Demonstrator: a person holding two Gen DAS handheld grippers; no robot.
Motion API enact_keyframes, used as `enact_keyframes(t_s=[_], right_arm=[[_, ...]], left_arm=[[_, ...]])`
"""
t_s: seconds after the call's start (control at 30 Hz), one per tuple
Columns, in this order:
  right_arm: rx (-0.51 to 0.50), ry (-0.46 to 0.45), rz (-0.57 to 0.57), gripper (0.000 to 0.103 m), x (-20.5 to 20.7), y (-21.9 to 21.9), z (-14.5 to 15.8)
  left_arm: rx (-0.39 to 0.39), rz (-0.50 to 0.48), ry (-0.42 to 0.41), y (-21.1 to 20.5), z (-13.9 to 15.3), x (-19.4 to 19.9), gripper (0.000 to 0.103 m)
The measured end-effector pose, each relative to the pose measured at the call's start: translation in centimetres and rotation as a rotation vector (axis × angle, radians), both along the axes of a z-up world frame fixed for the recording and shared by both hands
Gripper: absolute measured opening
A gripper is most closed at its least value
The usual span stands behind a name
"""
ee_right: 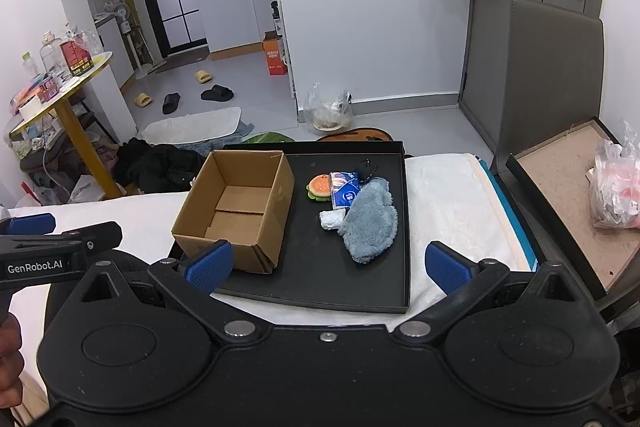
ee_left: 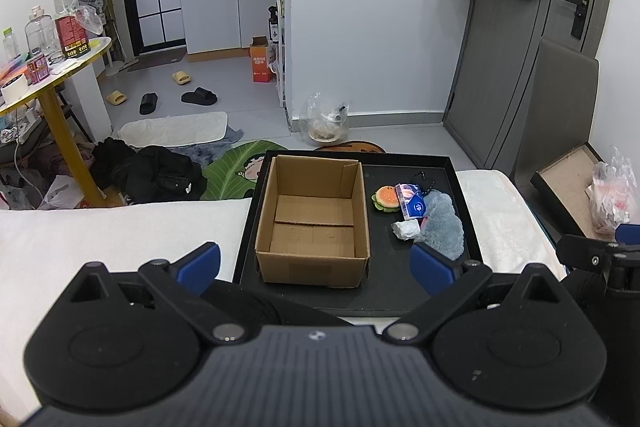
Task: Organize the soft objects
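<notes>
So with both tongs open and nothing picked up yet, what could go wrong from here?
1. The blue fuzzy cloth lies against the tissue pack and the white crumpled piece, so a grab may drag a neighbour along.
2. The cardboard box sits loose in the black tray; a nudge could shift it.
3. The burger toy is small and easy to miss.

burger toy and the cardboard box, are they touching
Apart. The right wrist view shows a strip of bare black tray floor between the burger toy and the cardboard box wall.
</notes>
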State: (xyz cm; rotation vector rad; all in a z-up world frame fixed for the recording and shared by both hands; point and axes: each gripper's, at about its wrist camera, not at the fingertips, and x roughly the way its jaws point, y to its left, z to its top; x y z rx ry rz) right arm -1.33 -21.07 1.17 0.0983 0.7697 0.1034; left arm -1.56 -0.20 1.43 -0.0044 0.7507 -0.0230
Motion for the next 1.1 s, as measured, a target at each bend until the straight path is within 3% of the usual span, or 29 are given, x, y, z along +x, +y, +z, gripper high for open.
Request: enact_keyframes(t_s=[1.1], right_arm=[[0.005,0.006,0.003,0.103,0.03,0.10,-0.44]], left_arm=[[0.011,0.002,-0.002,-0.04,0.03,0.24,0.100]])
